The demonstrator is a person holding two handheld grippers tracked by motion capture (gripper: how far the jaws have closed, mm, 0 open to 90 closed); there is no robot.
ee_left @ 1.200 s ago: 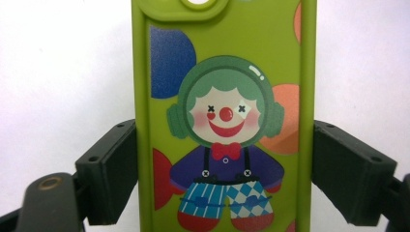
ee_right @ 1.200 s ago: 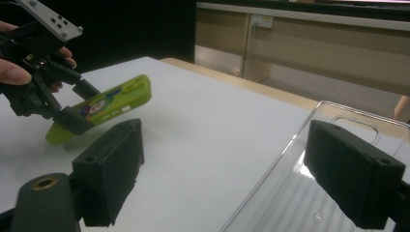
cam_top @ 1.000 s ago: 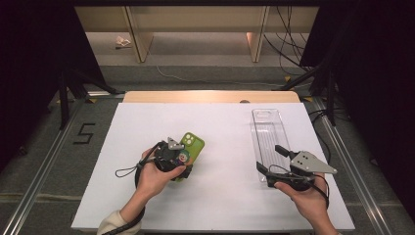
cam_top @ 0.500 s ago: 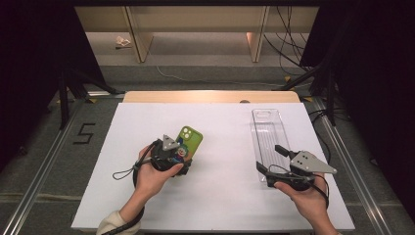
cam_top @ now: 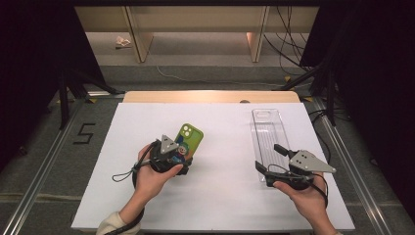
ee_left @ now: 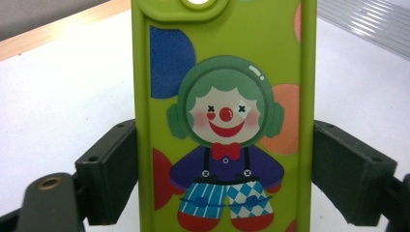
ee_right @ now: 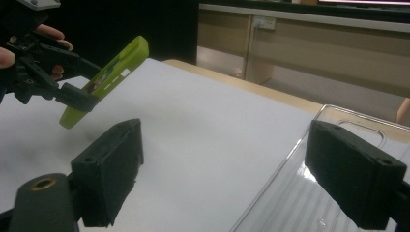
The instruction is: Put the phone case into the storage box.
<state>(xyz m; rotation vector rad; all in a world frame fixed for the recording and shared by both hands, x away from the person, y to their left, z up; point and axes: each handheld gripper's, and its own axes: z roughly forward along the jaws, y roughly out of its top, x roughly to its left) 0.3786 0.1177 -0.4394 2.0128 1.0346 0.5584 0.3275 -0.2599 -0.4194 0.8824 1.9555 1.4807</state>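
Note:
A lime-green phone case (cam_top: pixel 191 134) printed with a clown is held just above the white tabletop, left of centre. My left gripper (cam_top: pixel 183 154) is shut on its lower part. In the left gripper view the two black pads (ee_left: pixel 109 169) press against both long edges of the case (ee_left: pixel 225 72). The right gripper view shows the case (ee_right: pixel 113 65) tilted, far end raised. My right gripper (cam_top: pixel 267 156) stands open at the near end of a clear ridged plastic tray (cam_top: pixel 266 129), nothing between its jaws (ee_right: pixel 227 174). The tray (ee_right: pixel 300 203) lies flat under its right jaw.
A white sheet (cam_top: pixel 220 196) covers the table, with a bare wooden strip (cam_top: pixel 210 96) at the far edge. Cables (cam_top: pixel 293 54) and dark stand legs lie on the floor beyond the table. A "5" mark (cam_top: pixel 84 133) is on the floor at left.
The left hand has rolled a little, bringing the gripper's grey three-cornered plate into sight, and the case sits slightly more upright. The right hand has stayed still.

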